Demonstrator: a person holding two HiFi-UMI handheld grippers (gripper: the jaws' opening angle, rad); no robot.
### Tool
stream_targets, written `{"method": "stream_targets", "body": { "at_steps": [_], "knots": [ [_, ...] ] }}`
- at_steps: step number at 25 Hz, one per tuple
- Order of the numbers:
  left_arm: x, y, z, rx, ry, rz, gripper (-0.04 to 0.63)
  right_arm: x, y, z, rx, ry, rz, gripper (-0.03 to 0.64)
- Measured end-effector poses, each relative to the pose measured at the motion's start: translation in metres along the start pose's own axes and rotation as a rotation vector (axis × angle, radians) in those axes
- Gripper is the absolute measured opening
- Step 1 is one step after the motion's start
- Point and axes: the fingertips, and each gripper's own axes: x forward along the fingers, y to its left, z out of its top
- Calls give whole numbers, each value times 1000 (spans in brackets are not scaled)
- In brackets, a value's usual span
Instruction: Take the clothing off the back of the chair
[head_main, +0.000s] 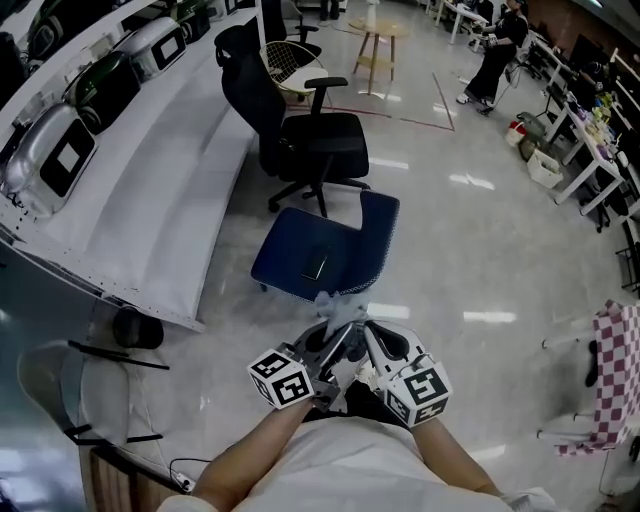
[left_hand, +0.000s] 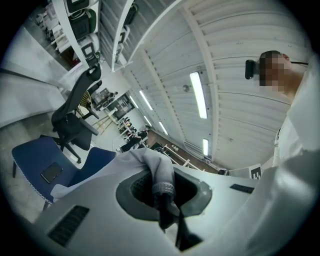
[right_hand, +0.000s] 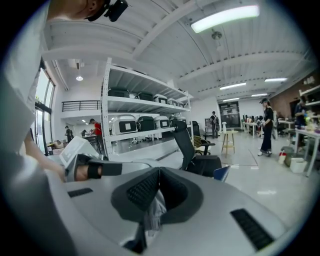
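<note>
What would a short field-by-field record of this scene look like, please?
left gripper: shut on the grey garment
right gripper: shut on the same garment
grey garment: bunched between the two grippers, just in front of the person
blue chair: right beyond the garment, no clothing draped over its back
dark flat slab: lying on the blue chair's seat
black office chair: beyond the blue chair

— What is the dark flat thing (head_main: 316, 266) on the blue chair (head_main: 290, 250), centre frame?
— Too small to tell. The checked cloth (head_main: 620, 380) is cut off at the right edge. The grey clothing (head_main: 335, 308) is mostly hidden behind the left gripper (head_main: 340, 342) and right gripper (head_main: 368, 345).
</note>
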Motion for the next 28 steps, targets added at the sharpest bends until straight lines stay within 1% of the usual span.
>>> {"method": "stream_targets", "body": {
  "at_steps": [5,12,21,28],
  "knots": [
    [-20,-7,-11,-18,5,-24,38,-12,22,-11,-4,12,-34,17],
    [-37,-21,-20,-39,1,-55,37,-27,48,-14,-32,32,-39,17],
    [-50,-27,-25,-69,-23,-71,38,-40,61,-24,-41,69,-62,17],
    [-49,-25,-31,-89,-30,-71,37,-49,58,-28,-38,78,-71,17]
  ]
}}
